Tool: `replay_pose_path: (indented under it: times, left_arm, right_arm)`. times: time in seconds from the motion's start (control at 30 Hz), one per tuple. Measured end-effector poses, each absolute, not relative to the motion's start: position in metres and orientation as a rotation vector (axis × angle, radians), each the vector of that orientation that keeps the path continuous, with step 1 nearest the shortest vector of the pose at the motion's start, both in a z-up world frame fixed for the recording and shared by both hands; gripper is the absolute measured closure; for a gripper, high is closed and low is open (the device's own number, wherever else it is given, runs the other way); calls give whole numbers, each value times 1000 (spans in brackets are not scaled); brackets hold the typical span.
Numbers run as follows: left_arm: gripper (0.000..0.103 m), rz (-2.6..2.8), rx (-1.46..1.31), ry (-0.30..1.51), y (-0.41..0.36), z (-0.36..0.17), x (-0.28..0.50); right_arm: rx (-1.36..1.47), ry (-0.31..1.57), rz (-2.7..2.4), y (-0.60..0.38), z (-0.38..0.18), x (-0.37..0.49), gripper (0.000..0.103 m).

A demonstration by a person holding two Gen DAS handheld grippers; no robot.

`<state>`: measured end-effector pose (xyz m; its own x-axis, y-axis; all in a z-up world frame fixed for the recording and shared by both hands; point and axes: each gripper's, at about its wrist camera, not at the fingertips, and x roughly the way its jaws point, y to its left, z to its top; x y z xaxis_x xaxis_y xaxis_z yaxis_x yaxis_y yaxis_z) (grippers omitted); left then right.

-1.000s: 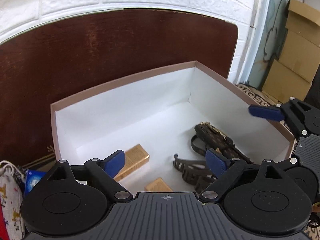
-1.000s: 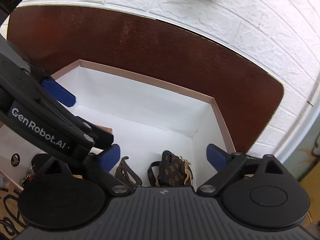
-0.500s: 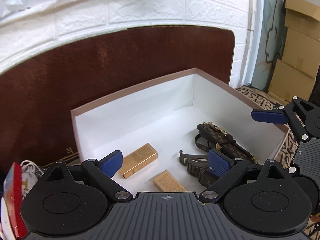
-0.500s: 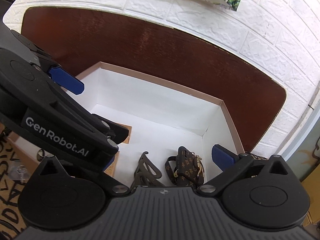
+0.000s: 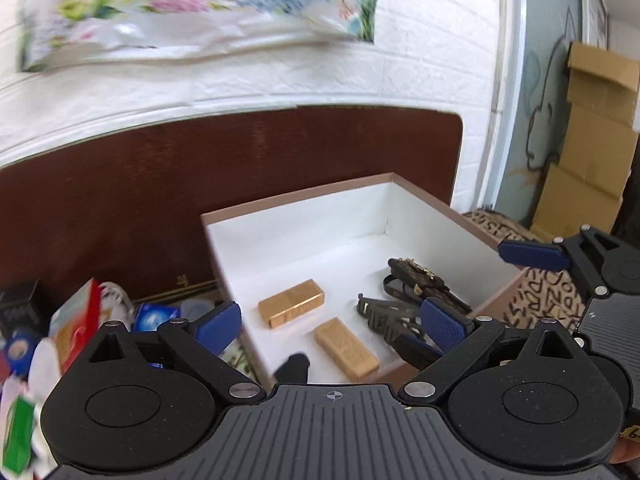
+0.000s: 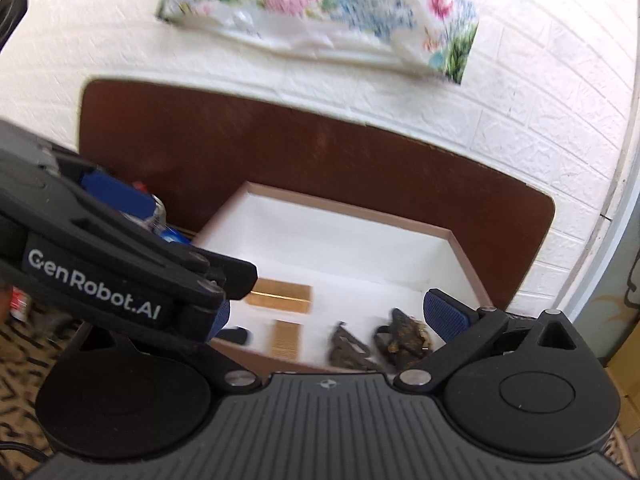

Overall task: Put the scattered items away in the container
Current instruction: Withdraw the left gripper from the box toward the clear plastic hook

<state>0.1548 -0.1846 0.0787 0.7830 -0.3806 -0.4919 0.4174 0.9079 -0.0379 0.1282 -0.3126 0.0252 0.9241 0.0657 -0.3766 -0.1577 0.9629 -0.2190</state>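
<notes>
Standing ahead of both grippers against the dark wooden board [image 5: 200, 184], the open white box [image 5: 296, 216] serves as the container, its low walls letting items drop in from above. Inside it, ahead of the left gripper [image 5: 332, 322], lie two gold bars [image 5: 291, 308], a grey folding clip [image 5: 380, 314] and a patterned brown strap pouch [image 5: 424, 284] further right, all flat on the floor of the box. Left of that gripper, outside the box, a heap of unsorted items [image 5: 76, 320] remains, so the task is judged partly done. The left gripper is spread wide and carries nothing, presumably ready for the next pick from the heap. The right gripper [image 6: 324, 316] is likewise spread wide and empty, held above the near edge of the box; its left finger is partly hidden behind the other tool. A small black object [image 5: 294, 362] at the near wall is too blurred to identify.
</notes>
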Motion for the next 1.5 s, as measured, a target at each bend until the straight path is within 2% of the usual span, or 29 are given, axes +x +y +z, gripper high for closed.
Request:
replay_pose_path:
  times: [0.23,0.67,1.0,1.13,1.33,1.5]
  left_arm:
    - [0,-356,50,478,-146,55,94]
    - [0,-283,-22,594,-72,-8,29]
    - [0,-236,-32,635,-55,-31,49]
    - [0,-229,-1,590,-56,-30,57]
    - [10,-233,-21,610,-51,-32,80]
    - [16,-234,-17,623,-51,-37,94]
  right_arm:
    - [-275,320,130,-276,3,77,0]
    - [-217,432,305,-201,-58,24,0]
    - [-182,507,278,-199,-77,46,0]
    - [-180,500,263,-201,-78,53,0]
    - [-164,510,246,-206,-81,72,2]
    - [-160,539,250,-208,-87,86,8]
